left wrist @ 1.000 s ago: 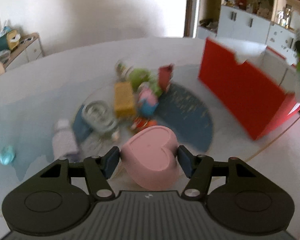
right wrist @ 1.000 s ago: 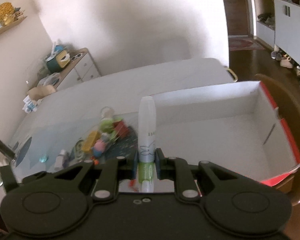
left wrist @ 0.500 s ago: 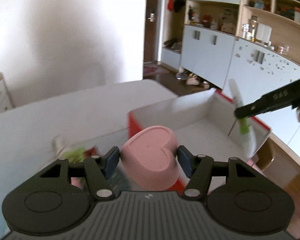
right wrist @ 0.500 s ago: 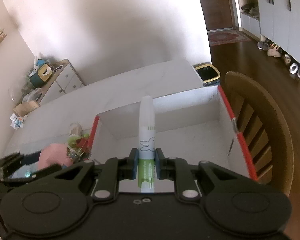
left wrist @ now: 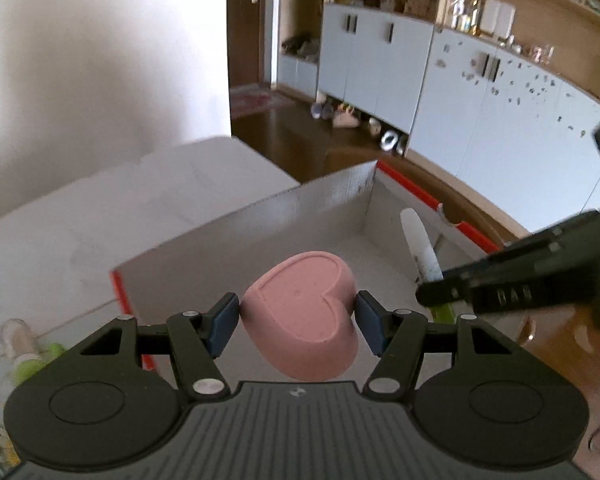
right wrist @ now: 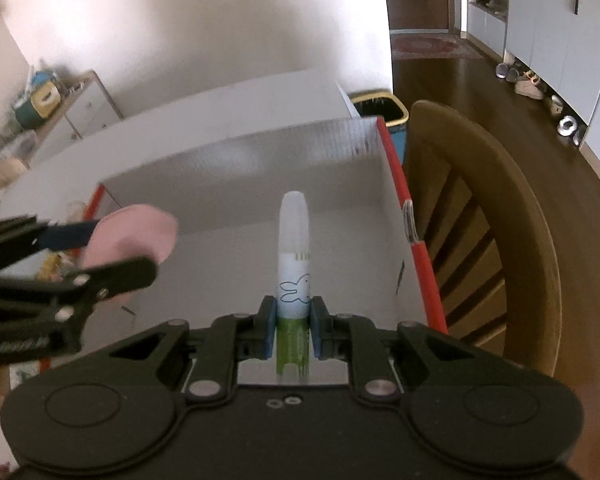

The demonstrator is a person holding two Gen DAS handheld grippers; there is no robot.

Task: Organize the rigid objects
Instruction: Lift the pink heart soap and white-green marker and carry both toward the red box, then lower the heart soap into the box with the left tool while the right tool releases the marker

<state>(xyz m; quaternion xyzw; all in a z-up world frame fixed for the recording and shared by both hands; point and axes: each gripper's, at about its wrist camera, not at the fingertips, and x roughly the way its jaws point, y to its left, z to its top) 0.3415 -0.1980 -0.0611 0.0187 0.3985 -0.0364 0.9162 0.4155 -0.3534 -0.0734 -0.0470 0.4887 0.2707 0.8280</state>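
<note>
Left gripper (left wrist: 298, 320): its jaws are clamped on the pink heart (left wrist: 304, 316), one pad on each side.
Heart: in the air, over the near left corner of the box (left wrist: 332, 196), not let go yet.
Right gripper (right wrist: 293, 330): its jaws are squeezed tight on the tube (right wrist: 295, 256), low down on the green part.
Tube: white with a bunny drawing, cap end pointing down into the box, over the right half and nearer the red right edge.
Box: white inside, red outside. It sits on the white table (left wrist: 80, 232). The floor of the box that shows looks bare.
Done: two things are picked up and carried over the box.
Left to do: I think both must go down and be let go inside. More things wait on the table past the left wall of the box, like a green toy (left wrist: 36, 360). How many I cannot tell.
How far: near the start, I would say.
Chair (right wrist: 496, 248): wooden, just beside the right side of the box.
</note>
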